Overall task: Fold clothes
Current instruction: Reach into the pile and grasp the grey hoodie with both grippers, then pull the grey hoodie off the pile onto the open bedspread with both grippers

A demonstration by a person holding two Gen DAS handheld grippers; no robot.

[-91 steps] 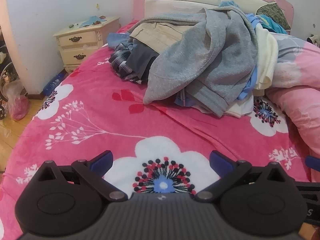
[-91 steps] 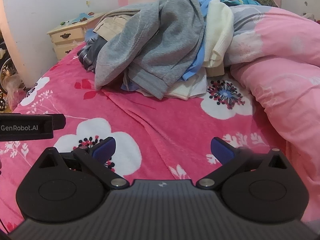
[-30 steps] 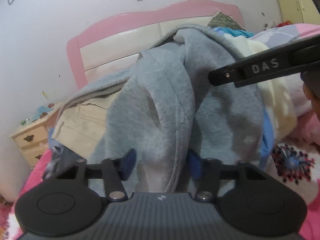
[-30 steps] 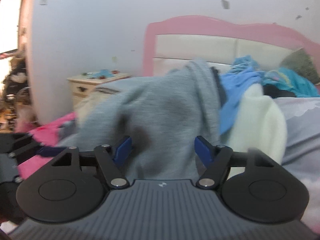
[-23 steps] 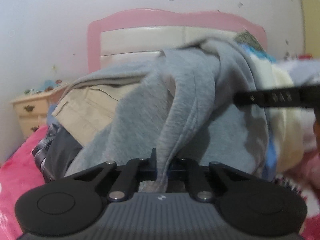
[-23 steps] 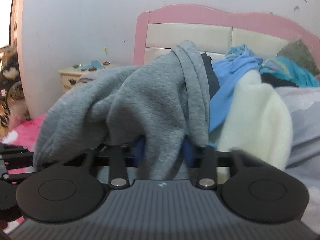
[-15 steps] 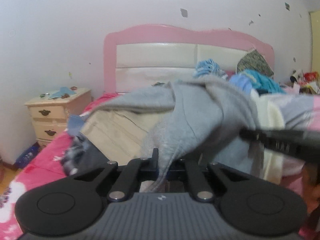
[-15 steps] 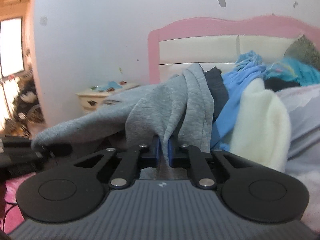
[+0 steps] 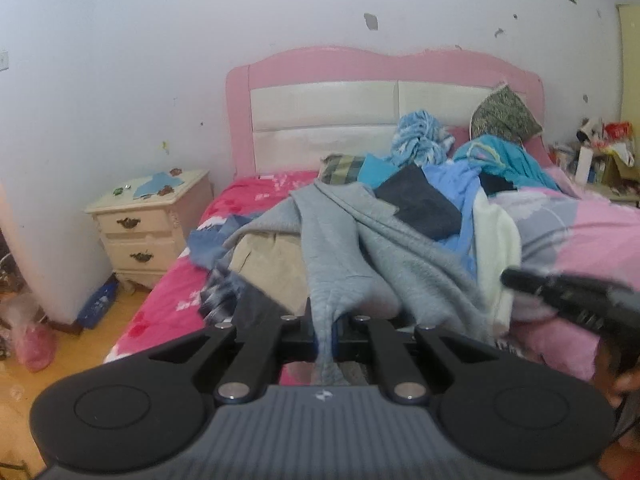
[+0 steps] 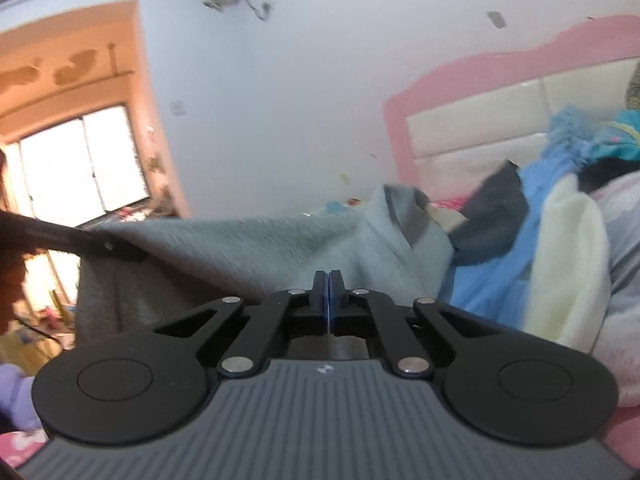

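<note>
Grey garment: the grey sweatshirt [image 9: 340, 248] lies partly on the heap of clothes [image 9: 460, 216] on the bed [image 9: 256, 188], one bunched strip running down from the heap into the left tool; it is not folded
Left gripper [image 9: 326, 326]: pressed together on that strip, with cloth pinched between the fingers and a tail hanging below them
Right gripper [image 10: 329, 300]: fingers closed against each other; grey fabric spreads just beyond and around the tips, but the view is blurred and almost no cloth shows in the gap, so I judge it pinches a thin edge of the same garment without being sure
Step in hand, as I judge it: drawing the sweatshirt off the heap, held at two places
Doing it well: keep both pinches firm and lift them level, since the left one holds a rope of fabric, not a flat hem, and it could slide out under the garment's weight
Neighbours: the beige piece [image 9: 272, 264], the dark square [image 9: 420, 208] and the blue cloth [image 9: 456, 184] touch the grey one or lie across it, so a slow, upward pull should leave them behind; a sideways drag is likely to take them along
Spread: move the two tools apart enough for the cloth between them to hang open, which shows where sleeves and hem are
Landing place: the pink floral cover near the foot looks free, though little of it shows
</note>
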